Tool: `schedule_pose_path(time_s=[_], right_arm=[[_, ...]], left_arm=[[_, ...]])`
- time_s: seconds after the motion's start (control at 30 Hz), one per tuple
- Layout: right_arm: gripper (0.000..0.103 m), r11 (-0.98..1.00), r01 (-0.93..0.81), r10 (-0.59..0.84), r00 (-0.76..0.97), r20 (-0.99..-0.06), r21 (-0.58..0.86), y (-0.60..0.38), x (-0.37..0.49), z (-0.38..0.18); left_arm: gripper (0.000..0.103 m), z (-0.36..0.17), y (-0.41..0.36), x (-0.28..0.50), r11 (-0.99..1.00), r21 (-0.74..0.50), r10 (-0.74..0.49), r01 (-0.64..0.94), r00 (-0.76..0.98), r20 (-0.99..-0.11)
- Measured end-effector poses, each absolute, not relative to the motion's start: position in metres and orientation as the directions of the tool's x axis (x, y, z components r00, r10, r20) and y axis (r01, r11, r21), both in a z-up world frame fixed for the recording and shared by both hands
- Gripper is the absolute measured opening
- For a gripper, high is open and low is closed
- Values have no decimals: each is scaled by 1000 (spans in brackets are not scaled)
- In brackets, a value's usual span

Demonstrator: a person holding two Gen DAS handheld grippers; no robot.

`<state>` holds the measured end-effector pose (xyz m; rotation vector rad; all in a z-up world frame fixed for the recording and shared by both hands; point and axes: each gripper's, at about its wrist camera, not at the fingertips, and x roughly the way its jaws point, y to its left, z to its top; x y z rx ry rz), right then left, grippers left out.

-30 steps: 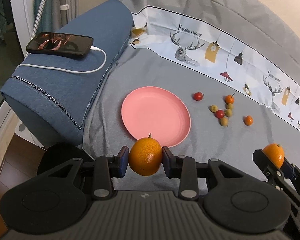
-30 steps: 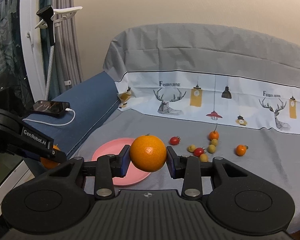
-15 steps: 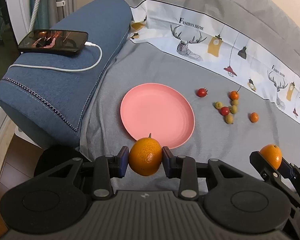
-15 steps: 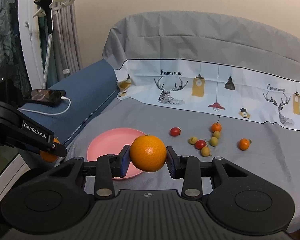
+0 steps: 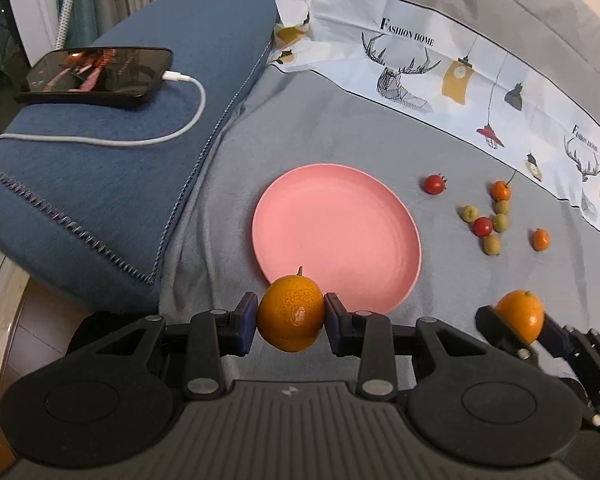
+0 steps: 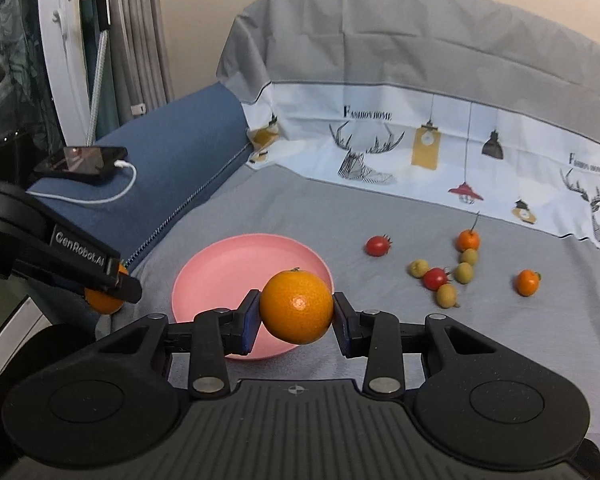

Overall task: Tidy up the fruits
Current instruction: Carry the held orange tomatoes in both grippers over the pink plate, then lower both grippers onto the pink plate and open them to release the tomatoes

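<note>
My left gripper (image 5: pixel 291 322) is shut on an orange with a short stem (image 5: pixel 290 313), held just over the near rim of the pink plate (image 5: pixel 336 232). In the right wrist view my right gripper (image 6: pixel 296 318) is shut on a second orange (image 6: pixel 297 307), in front of the pink plate (image 6: pixel 236 268). Each gripper shows in the other's view: the right one with its orange (image 5: pixel 521 315) at lower right, the left one (image 6: pixel 112 284) at left with its orange (image 6: pixel 102 301) mostly hidden. The plate holds nothing.
Several small fruits lie on the grey cloth right of the plate: red cherry tomatoes (image 5: pixel 434 184), green olives (image 5: pixel 491 245) and small oranges (image 5: pixel 540 239). A blue cushion (image 5: pixel 100 160) at left carries a phone (image 5: pixel 96 75) on a white cable. A printed cloth backs the surface.
Both grippers have moved forward and down toward the plate, which now looks larger and closer. Each orange stays gripped as before.
</note>
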<state>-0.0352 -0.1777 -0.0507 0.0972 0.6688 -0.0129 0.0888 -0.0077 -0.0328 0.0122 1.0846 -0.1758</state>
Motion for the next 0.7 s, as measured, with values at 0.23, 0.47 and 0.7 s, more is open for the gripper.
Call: schedule_pose_path(time_s=[0.23,0.47,0.7], right_arm=[[39,997,23,33,751,-659,75,-174,3,-77],[39,998,-7,45,725,-688,58,-169,41,-101],[39,999,-36,45,680,-732,28,-160,65,-126]], left_arm=[[39,-60,-26,124,984,-54,-123,167,435,-892],[39,-94,-40,155,984,-13,-85,179,396,-914],[39,-121,-47,175,979,20,-57,201,370,-927]])
